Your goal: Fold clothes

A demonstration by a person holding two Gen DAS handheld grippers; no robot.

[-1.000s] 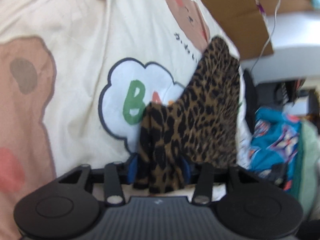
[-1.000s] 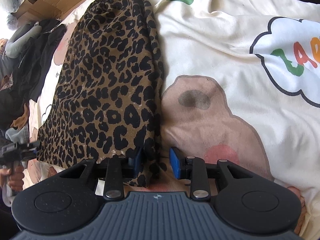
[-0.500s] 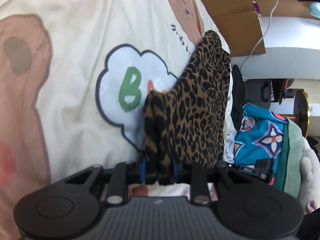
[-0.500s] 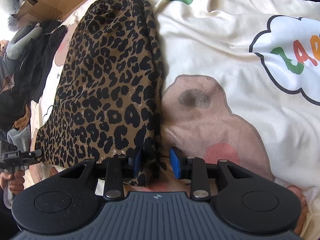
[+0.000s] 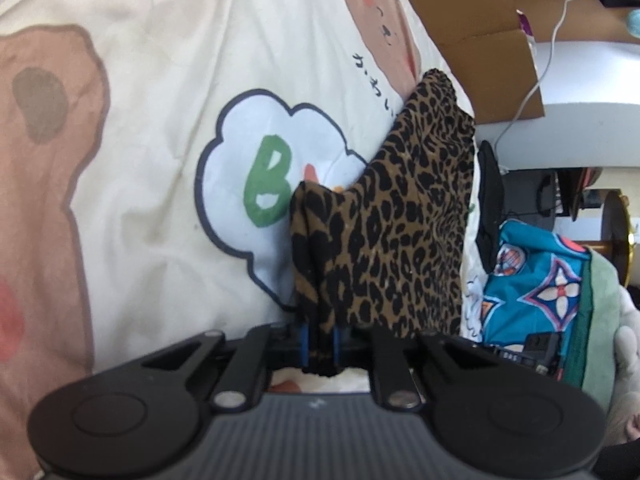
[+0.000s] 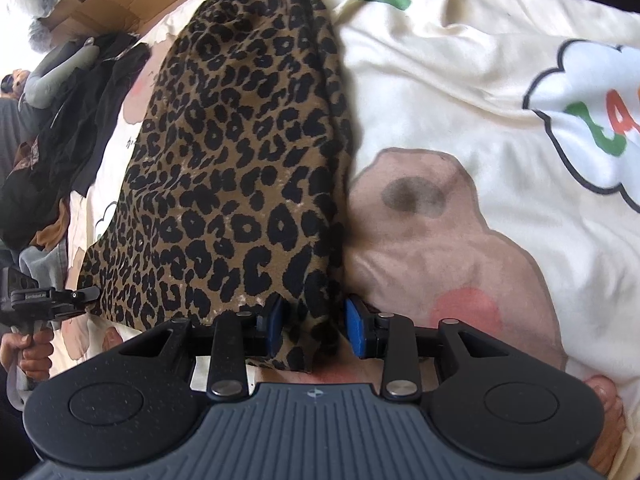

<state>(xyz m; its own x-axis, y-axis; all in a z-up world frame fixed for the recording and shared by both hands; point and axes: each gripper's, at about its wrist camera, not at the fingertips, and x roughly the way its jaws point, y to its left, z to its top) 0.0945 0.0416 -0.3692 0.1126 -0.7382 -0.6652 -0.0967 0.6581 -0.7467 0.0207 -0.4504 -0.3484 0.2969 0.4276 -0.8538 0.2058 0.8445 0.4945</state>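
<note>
With the left gripper (image 5: 319, 344) clenched on the garment (image 5: 404, 232) corner and the right gripper (image 6: 314, 326) spread around its edge, pull evenly, likely keeping edges aligned on the sheet (image 6: 460, 80).

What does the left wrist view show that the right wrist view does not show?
Only the left wrist view shows the turquoise patterned cloth, the white cable and the left gripper shut on the leopard-print garment.

Only the right wrist view shows the dark clothes pile and the right gripper, jaws apart around the garment's edge.

Both show the garment, the cream cartoon-bear bedsheet and brown cardboard.
</note>
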